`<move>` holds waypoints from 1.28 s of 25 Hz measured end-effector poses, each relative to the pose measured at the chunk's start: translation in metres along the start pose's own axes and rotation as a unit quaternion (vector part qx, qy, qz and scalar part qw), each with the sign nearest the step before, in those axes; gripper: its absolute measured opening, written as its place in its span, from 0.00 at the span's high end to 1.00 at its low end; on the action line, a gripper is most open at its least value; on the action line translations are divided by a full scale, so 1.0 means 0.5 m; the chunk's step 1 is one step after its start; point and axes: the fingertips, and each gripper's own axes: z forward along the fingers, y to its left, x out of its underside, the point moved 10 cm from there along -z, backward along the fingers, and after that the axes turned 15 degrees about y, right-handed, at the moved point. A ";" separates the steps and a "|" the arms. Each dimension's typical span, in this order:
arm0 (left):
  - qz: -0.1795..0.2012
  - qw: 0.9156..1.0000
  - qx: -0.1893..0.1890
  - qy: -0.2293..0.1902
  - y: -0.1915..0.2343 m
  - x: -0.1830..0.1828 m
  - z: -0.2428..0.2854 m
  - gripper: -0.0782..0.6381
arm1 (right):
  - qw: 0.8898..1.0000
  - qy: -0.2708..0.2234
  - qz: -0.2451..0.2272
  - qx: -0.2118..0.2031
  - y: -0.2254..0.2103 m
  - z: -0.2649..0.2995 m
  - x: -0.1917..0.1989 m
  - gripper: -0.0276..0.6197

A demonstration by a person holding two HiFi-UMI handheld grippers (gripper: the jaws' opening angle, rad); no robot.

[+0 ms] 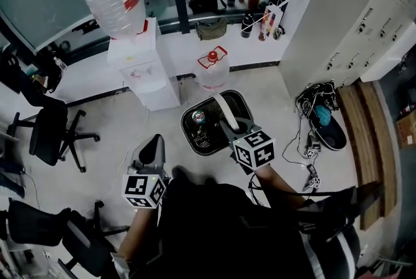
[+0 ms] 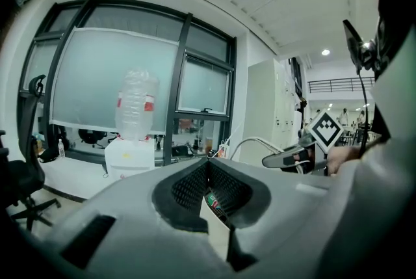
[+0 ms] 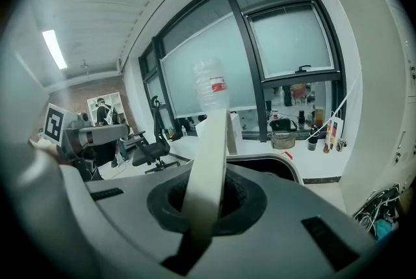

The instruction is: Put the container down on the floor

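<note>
Head view: the container, a dark bin with a pale rim and some litter inside, sits just ahead of the person's knees and over bare floor. The water dispenser is well apart, behind it. The white handle arches over the mouth. The right gripper is closed on the handle near its crown. The bin looks to hang from it, though clearance from the floor cannot be judged. The left gripper is off to the bin's left, apart from it and carrying nothing.

Left gripper view: jaws drawn together at the tips with nothing clearly gripped. A pale sliver shows through the slit below, but I can't identify it.

Right gripper view: pads pinched on the flat white handle. The rim is just below and ahead.

Handling, as a judgement: a stiff shell with a thin, smooth strap and probably a light load, so it is likely to swing or slip sideways in the pads. The crown of the handle is the best place to hold it — lower it level so the base lands flat.
</note>
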 end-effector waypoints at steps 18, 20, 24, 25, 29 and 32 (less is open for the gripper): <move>-0.015 0.999 0.038 0.003 0.143 -0.041 0.126 0.88 | 1.000 0.014 0.010 0.023 -0.014 0.109 -0.098 0.95; -0.018 0.999 0.042 0.003 0.165 -0.047 0.144 0.88 | 0.999 0.015 0.010 0.026 -0.016 0.124 -0.114 0.95; -0.023 0.998 0.050 0.006 0.204 -0.061 0.178 0.88 | 0.999 0.021 0.008 0.032 -0.024 0.159 -0.146 0.95; -0.023 0.998 0.052 0.007 0.214 -0.064 0.186 0.88 | 0.999 0.022 0.008 0.033 -0.026 0.169 -0.153 0.95; -0.028 0.998 0.056 0.017 0.259 -0.070 0.217 0.88 | 0.999 0.026 0.012 0.038 -0.030 0.207 -0.175 0.95; -0.029 0.997 0.062 0.019 0.291 -0.079 0.239 0.88 | 0.999 0.030 0.012 0.041 -0.032 0.233 -0.196 0.95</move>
